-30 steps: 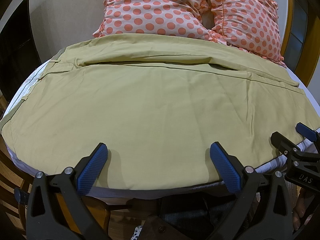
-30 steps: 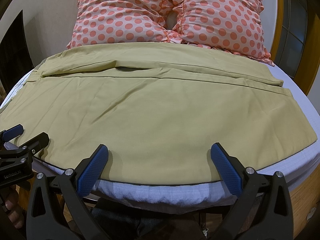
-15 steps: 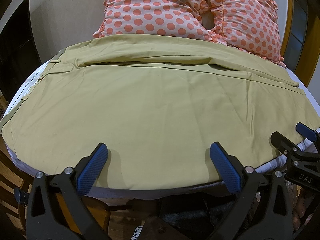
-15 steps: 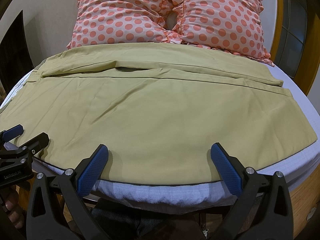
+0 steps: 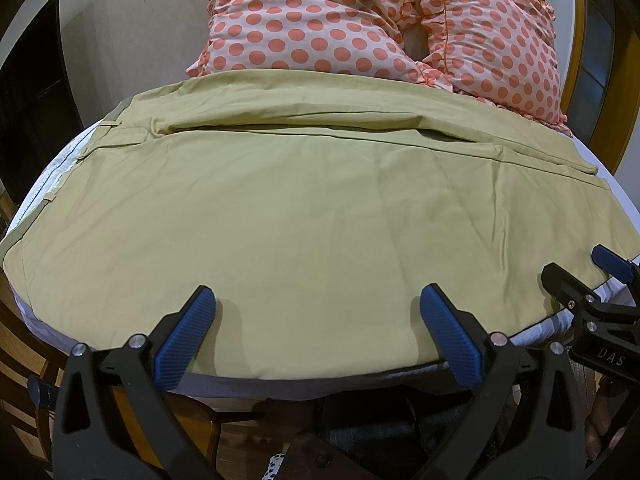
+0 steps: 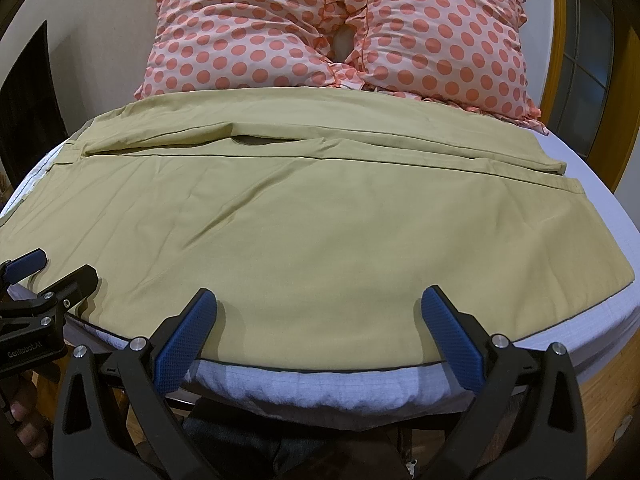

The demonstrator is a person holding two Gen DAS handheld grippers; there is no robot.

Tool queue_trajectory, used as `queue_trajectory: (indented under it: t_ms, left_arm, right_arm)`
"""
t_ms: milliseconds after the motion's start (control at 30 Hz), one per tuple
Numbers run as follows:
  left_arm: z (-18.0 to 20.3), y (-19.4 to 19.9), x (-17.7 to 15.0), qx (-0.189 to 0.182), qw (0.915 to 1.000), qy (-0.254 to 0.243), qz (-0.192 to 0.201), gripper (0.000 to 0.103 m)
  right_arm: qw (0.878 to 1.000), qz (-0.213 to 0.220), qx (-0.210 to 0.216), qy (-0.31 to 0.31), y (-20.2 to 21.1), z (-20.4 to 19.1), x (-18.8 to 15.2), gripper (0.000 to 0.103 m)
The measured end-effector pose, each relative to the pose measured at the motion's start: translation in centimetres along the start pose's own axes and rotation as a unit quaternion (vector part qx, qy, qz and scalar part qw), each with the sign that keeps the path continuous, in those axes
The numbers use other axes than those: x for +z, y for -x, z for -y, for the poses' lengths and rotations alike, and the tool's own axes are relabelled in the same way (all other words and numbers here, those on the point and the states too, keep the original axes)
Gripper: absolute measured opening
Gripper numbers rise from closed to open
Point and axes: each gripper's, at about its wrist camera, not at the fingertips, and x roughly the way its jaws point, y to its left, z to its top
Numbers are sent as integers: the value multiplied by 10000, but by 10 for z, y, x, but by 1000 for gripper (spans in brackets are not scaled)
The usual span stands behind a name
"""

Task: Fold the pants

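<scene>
Khaki pants (image 5: 312, 216) lie spread flat across the bed, waistband at the left, leg hems at the right; they also show in the right wrist view (image 6: 304, 216). One leg lies behind the other with a seam gap between them. My left gripper (image 5: 316, 308) is open and empty, hovering over the near edge of the pants. My right gripper (image 6: 318, 308) is open and empty over the same near edge, further right. The right gripper shows at the right edge of the left wrist view (image 5: 592, 280); the left gripper shows at the left edge of the right wrist view (image 6: 44, 276).
Two pink pillows with orange dots (image 5: 360, 20) (image 6: 340, 28) lean at the head of the bed. The white mattress edge (image 6: 320, 388) runs under the pants' near hem. A wooden frame (image 6: 608, 100) stands at the right, a dark opening (image 5: 28, 92) at the left.
</scene>
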Motion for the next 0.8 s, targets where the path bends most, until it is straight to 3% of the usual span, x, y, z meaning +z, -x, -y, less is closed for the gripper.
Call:
queue_trajectory:
  t_ms: [800]
  left_arm:
    - [0, 0, 0, 1, 10000, 0, 19, 101]
  right_arm:
    - [10000, 25, 1, 1, -1, 0, -2, 102]
